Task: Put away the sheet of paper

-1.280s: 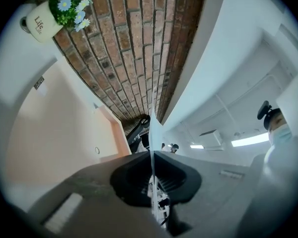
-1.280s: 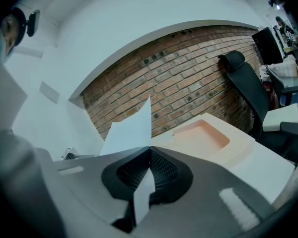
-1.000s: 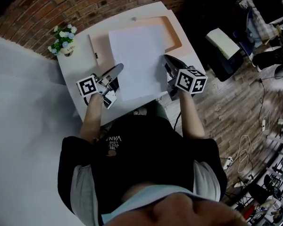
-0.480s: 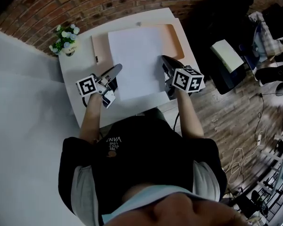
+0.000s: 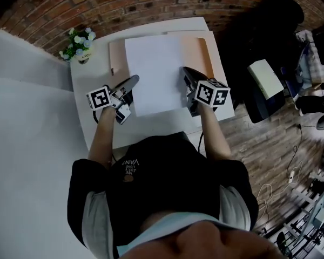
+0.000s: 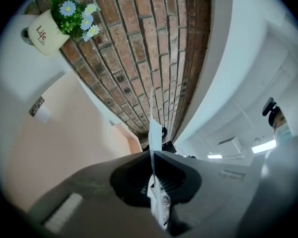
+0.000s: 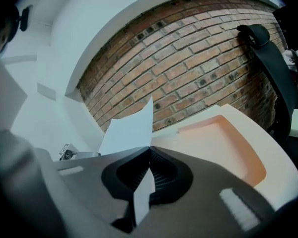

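1. Table (image 5: 86, 80): white, set against a brick wall (image 5: 124, 4). It carries every item below except item 2.

2. Office chair (image 7: 268, 58): black, off the table's right end, well apart from the work. Judged no obstacle.

3. Tray (image 5: 201, 50): shallow, peach inside, with a raised pale rim, lying at the far half of the table. Likely destination. Its rim is the one thing the paper's edge could catch on when lowered.

4. Sheet of paper (image 5: 154, 72): white, single, the task's thing.
   - Place: spread flat between the two claws, covering the tray's middle, with its near part reaching past the tray toward the person. Whether it touches the tray cannot be told.
   - Handling, as judged: very light, limp, easily creased or torn. It would sag if held at one point and buckle if the two holds close in.
   - Best taken at opposite side edges, near the closer corners, as it is here, and kept lightly taut.

5. Flower pot (image 5: 78, 47): cream, with white daisies, at the table's far left corner, clear of the sheet.

6. Left claw (image 5: 134, 80): jaws together, clamped on the sheet's left edge.

7. Right claw (image 5: 184, 70): jaws together, clamped on the sheet's right edge.

8. Small dark tag (image 5: 112, 70): on the tray's left rim, near the left claw. Not in the way.
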### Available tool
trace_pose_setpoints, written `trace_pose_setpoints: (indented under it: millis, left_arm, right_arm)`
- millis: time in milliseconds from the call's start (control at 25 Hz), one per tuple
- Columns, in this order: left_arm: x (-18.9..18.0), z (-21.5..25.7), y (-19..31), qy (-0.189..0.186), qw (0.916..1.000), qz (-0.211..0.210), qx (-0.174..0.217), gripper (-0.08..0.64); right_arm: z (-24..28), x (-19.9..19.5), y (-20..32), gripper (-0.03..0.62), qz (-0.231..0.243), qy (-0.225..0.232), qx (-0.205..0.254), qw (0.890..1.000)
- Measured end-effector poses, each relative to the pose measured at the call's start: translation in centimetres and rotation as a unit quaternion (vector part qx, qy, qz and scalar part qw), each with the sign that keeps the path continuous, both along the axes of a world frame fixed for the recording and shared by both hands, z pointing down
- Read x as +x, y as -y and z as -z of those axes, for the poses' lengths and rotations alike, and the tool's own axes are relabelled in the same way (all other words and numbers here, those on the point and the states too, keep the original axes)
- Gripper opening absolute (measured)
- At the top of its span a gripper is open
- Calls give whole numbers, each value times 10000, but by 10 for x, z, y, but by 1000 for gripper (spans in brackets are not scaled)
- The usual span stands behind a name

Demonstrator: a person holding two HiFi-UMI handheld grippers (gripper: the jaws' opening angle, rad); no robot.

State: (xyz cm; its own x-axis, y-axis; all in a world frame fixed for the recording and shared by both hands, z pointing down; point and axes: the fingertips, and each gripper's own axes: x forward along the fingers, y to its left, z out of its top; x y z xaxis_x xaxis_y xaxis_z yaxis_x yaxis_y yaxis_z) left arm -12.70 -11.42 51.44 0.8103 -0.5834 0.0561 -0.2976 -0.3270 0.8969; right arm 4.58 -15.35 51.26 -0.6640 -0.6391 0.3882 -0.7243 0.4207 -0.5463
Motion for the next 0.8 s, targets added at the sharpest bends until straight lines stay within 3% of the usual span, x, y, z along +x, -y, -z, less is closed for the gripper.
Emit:
trace_pose_setpoints:
  millis: [120,400,640,800]
  left_arm:
    - [-3,-5,7,95,9999,99,-96,0]
    - [-8,-19,23,-79,9994,266,-217,0]
    - [-15,-30,36,229,9991,272,-238,0]
    - [-17,-42,40,84,9984,311,-457,0]
  right_arm:
    - [-8,-4,10,2,61,-46,-45,10000]
    - [-21,-12,31,2,177,-99,-180,9996]
    - [-35,-18,45,2,203,-103,-338,9992]
    - [-45,-22,50,2,239,-93,-427,9988]
